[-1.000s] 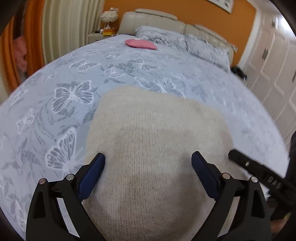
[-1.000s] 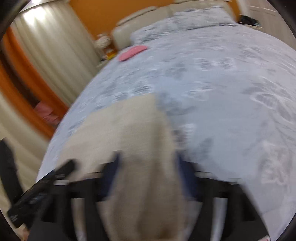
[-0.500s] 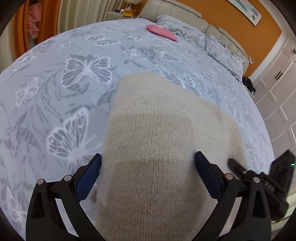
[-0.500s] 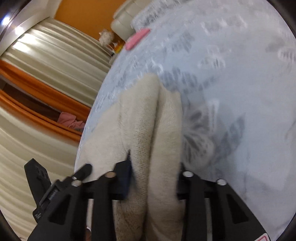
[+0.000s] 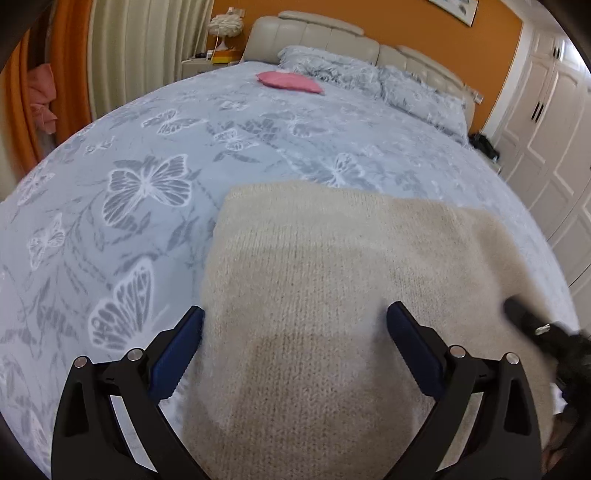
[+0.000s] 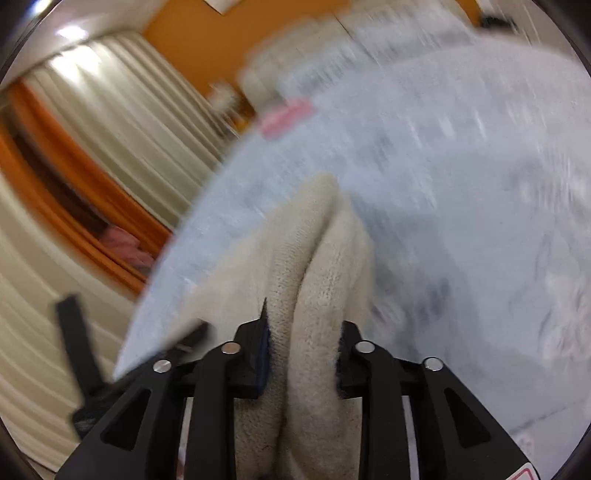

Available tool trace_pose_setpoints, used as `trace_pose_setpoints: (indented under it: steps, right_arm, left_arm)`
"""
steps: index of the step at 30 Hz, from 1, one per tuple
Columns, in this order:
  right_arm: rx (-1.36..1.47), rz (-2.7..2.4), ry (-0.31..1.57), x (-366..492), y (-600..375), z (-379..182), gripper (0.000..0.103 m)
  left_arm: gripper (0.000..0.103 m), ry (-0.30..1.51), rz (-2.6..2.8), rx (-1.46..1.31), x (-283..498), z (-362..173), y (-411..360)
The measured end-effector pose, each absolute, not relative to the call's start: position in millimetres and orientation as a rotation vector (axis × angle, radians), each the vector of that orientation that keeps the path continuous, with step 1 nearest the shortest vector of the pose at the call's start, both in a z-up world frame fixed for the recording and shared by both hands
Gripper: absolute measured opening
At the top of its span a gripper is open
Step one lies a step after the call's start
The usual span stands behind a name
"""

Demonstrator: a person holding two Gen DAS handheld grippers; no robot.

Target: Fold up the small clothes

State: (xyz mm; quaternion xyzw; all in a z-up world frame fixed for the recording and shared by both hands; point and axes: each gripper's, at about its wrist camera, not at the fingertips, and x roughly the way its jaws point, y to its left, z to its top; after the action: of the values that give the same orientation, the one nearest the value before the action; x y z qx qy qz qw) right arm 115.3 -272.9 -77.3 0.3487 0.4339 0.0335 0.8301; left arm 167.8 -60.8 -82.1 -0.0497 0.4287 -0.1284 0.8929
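A cream knitted garment (image 5: 314,295) lies on the blue butterfly-print bed cover (image 5: 147,155). My left gripper (image 5: 295,343) is open, its blue-padded fingers (image 5: 177,354) wide apart on either side of the garment's near part. My right gripper (image 6: 301,354) is shut on a thick bunched fold of the cream garment (image 6: 317,258), lifted off the bed. The right gripper shows blurred at the right edge of the left wrist view (image 5: 535,328). The right wrist view is blurred by motion.
A pink folded item (image 5: 290,82) lies far up the bed near the grey pillows (image 5: 369,74). A padded headboard (image 5: 332,33), a bedside table with a lamp (image 5: 221,40), curtains (image 5: 140,55) on the left and white wardrobes (image 5: 546,122) on the right surround the bed.
My right gripper has lifted and swung with the fold held in it, blurring its view. The left wrist view has shifted slightly; the left fingers stay wide open over the garment.
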Motion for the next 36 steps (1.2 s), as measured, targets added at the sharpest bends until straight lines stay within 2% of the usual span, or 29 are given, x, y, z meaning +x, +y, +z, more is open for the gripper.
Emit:
trace_pose_setpoints:
  steps: [1,4,9,10,11,15,17,20,24,26,28,36]
  right_arm:
    - [0.847,0.071,0.920,115,-285,-91,0.043]
    - [0.897,0.035,0.869,106,-299,-80,0.043]
    - [0.645,-0.123,0.731,59,-295,-18,0.048]
    - [0.592,-0.151,0.721,47,-292,-9,0.052]
    - [0.550,-0.167,0.721,38,-288,-3,0.056]
    - [0.467,-0.165,0.767,1,-275,11,0.059]
    - [0.414,-0.182,0.796,-15,-266,14,0.067]
    - [0.411,-0.202,0.849,-30,-251,12,0.072]
    - [0.418,-0.210,0.829,-49,-240,20,0.077]
    - [0.385,-0.214,0.812,-56,-232,24,0.085]
    - [0.349,-0.213,0.818,-57,-226,26,0.085]
    - [0.285,-0.194,0.853,-58,-216,24,0.085]
  left_arm:
    - [0.096,0.895,-0.264,-0.107,168,-85,-60]
    - [0.096,0.876,-0.262,-0.111,165,-84,-60]
    - [0.096,0.837,-0.251,-0.141,150,-69,-47]
    - [0.096,0.823,-0.245,-0.147,143,-63,-40]
    - [0.096,0.812,-0.241,-0.151,136,-58,-35]
    - [0.096,0.770,-0.189,-0.151,103,-28,-8]
    - [0.098,0.775,-0.165,-0.146,81,-17,2]
    - [0.098,0.811,-0.136,-0.090,55,-14,9]
    - [0.098,0.834,-0.123,-0.068,19,-16,20]
    - [0.098,0.866,-0.126,-0.100,7,-21,25]
    - [0.098,0.899,-0.154,-0.149,-2,-26,27]
    - [0.098,0.879,-0.169,-0.013,-17,-25,8]
